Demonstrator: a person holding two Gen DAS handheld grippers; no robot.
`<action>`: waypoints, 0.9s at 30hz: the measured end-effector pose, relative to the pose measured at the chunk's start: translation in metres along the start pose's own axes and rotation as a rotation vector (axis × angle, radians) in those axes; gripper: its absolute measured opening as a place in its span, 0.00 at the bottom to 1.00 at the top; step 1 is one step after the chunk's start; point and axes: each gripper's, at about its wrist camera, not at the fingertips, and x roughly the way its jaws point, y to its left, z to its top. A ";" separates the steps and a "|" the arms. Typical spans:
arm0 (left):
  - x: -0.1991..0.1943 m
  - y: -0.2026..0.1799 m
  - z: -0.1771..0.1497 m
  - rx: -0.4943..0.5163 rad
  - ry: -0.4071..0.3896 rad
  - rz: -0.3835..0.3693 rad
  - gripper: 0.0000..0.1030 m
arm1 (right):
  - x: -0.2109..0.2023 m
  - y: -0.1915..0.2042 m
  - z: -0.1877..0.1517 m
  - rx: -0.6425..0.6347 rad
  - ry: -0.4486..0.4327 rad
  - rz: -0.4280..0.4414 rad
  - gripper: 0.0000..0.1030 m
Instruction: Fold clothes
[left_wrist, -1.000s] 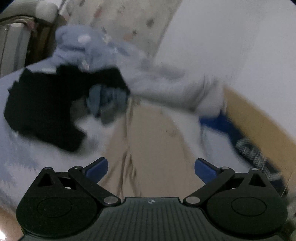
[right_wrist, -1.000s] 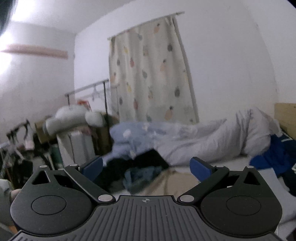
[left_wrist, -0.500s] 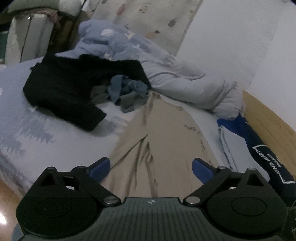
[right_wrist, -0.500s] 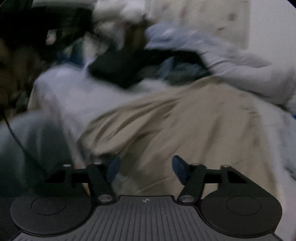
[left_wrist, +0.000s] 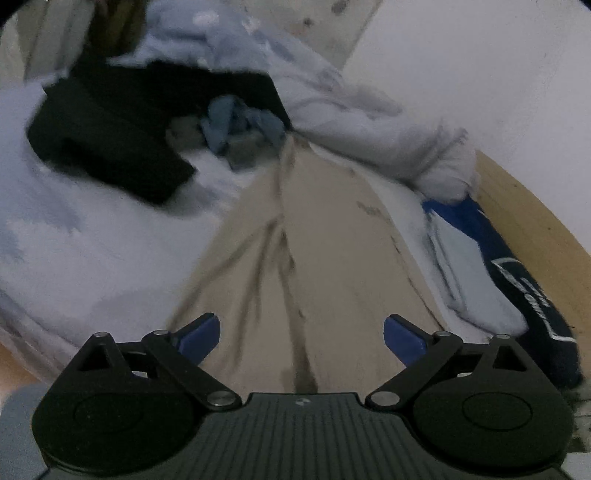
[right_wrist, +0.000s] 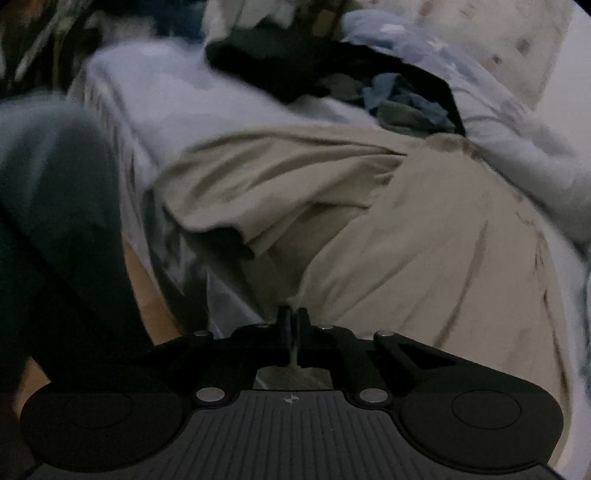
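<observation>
Pants, tan ones (left_wrist: 325, 258), lie spread out on the bed (left_wrist: 74, 240) in front of us, with the legs running away toward the pile of clothes at the far end. The cloth has long wrinkles down the middle.

Our left gripper (left_wrist: 301, 334) hangs just over the near end of the tan pants. Its two blue fingers (left_wrist: 197, 336) stand wide apart, and nothing is pinched between them.

Our right gripper (right_wrist: 293, 326) is squeezed tight. Its dark fingers (right_wrist: 284, 325) meet at the near edge of the tan pants (right_wrist: 424, 240), and a thin bit of pale cloth shows in the slit between them, so it is pinching the pants there. From this side, one part of the pants is bunched up in folds near the edge of the bed (right_wrist: 155, 92).

Farther back, a black garment (left_wrist: 110, 129) lies flat on the light sheet. Next to it sits a small heap of blue and grey clothes (left_wrist: 240, 129). A pale blue blanket (left_wrist: 369, 122) is bunched up along the wall. To the right of the pants lies a dark blue garment with white letters (left_wrist: 517, 288), by the wooden bed frame (left_wrist: 535, 221).
</observation>
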 end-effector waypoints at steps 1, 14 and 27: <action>0.003 0.000 -0.002 -0.004 0.014 -0.022 0.98 | -0.006 -0.006 0.002 0.042 -0.016 0.014 0.03; 0.092 -0.016 -0.028 -0.115 0.196 -0.193 0.98 | -0.044 -0.032 -0.004 0.145 -0.116 0.011 0.03; 0.111 -0.031 -0.048 -0.111 0.280 -0.182 0.77 | -0.046 -0.035 -0.008 0.168 -0.151 -0.004 0.03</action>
